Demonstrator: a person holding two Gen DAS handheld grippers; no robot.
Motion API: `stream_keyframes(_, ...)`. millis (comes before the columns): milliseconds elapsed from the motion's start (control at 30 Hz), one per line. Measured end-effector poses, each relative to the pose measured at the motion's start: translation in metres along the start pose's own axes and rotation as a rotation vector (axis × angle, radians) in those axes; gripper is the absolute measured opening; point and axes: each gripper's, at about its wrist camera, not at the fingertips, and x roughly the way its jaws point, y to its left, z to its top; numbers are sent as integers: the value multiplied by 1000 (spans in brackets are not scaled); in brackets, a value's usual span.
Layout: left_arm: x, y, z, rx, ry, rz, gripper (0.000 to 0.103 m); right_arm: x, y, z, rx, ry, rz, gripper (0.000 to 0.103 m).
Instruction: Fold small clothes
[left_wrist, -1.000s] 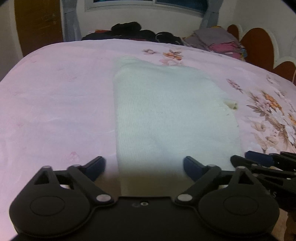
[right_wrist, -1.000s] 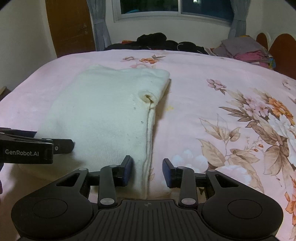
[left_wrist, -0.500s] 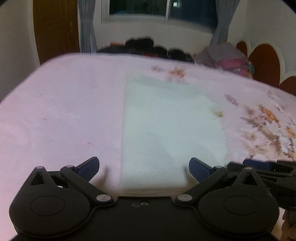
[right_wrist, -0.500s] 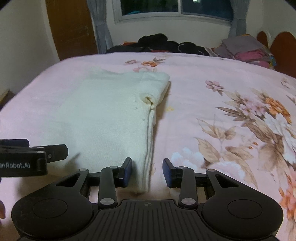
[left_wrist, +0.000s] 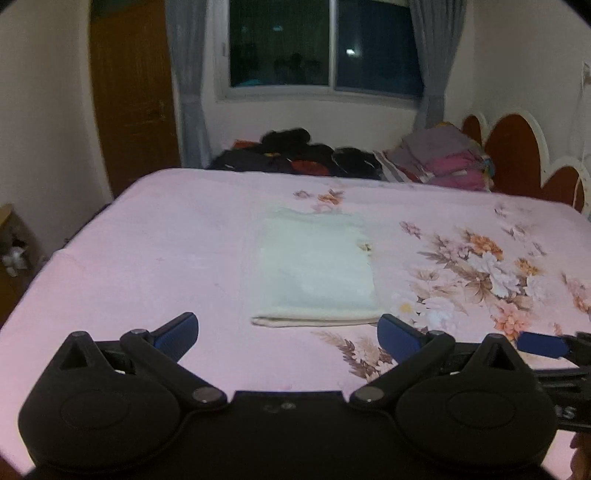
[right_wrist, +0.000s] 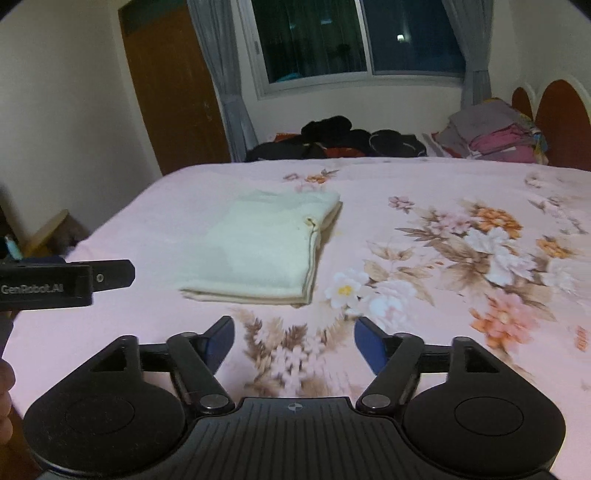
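Right wrist: dark clothes pile (right_wrist: 343, 142) beyond folded cream garment (right_wrist: 266, 243); both grippers' jaws wide apart, empty.

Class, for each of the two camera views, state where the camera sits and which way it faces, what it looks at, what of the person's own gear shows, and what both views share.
Left wrist: sits on the left tool, facing along its open fingers across the bed toward the window; the right tool shows at the right edge.
Right wrist: sits on the right tool, open, facing the same way; the left tool shows at the left edge.
Shared: the folded white garment, lying free of both tools, the dark clothes pile and the window.
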Motion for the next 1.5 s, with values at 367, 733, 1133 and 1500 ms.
stream_keyframes(367,-86,-16,-12,-2,-73,142,103,-110,33,0,-50,-116,-33,103)
stream_keyframes(733,-118,-13,-30,-78,-43,120,103,-152,48,-15,-86,-244,-175,103)
stream_keyframes(1133,-131,-17,-36,-65,-53,122,103,-167,45,-19,-59,-275,-168,103)
stream_keyframes(1500,-134,-16,-38,-70,-55,124,103,-167,51,-22,-77,-275,-169,103)
